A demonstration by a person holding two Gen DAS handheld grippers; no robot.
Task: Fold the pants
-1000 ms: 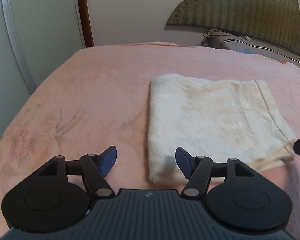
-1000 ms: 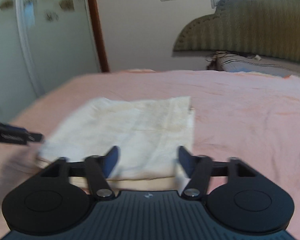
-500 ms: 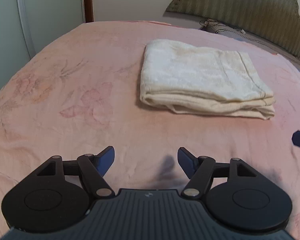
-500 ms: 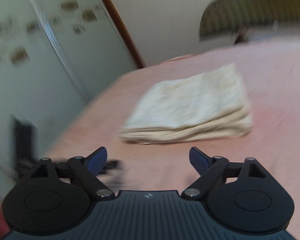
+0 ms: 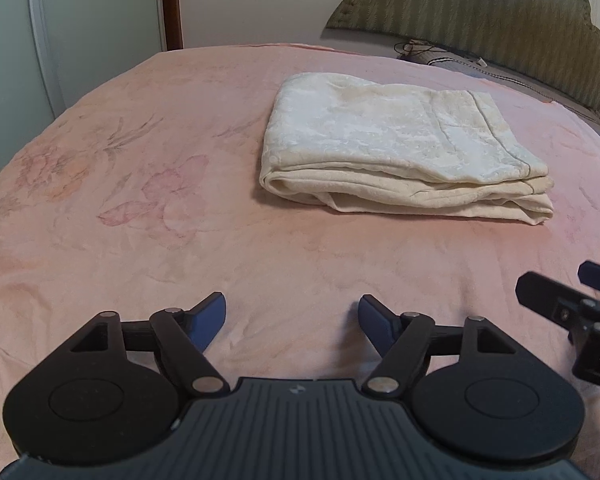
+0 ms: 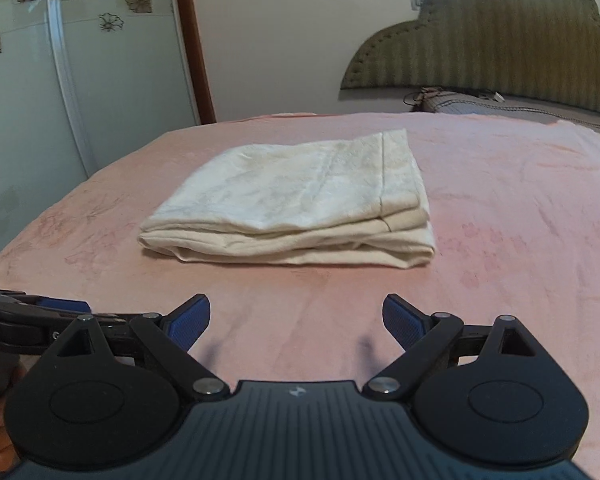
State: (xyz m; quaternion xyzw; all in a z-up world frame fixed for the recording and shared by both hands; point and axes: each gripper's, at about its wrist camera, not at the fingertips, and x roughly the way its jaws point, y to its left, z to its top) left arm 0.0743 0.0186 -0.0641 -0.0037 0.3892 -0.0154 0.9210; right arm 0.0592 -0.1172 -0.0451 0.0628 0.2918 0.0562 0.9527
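Cream-coloured pants [image 5: 400, 148] lie folded into a thick rectangular stack on the pink floral bedspread [image 5: 140, 200], several layers showing along the near edge. Both grippers hover low over the bedspread, well short of the stack and touching nothing. Left gripper [image 5: 292, 318] has its blue-padded fingers spread wide apart with only bare cover between them. Right gripper [image 6: 296, 320] is likewise spread and empty. Behind the bed stands an olive padded headboard [image 6: 500, 40], and a frosted sliding door with flower decals [image 6: 60, 60] is at the left.
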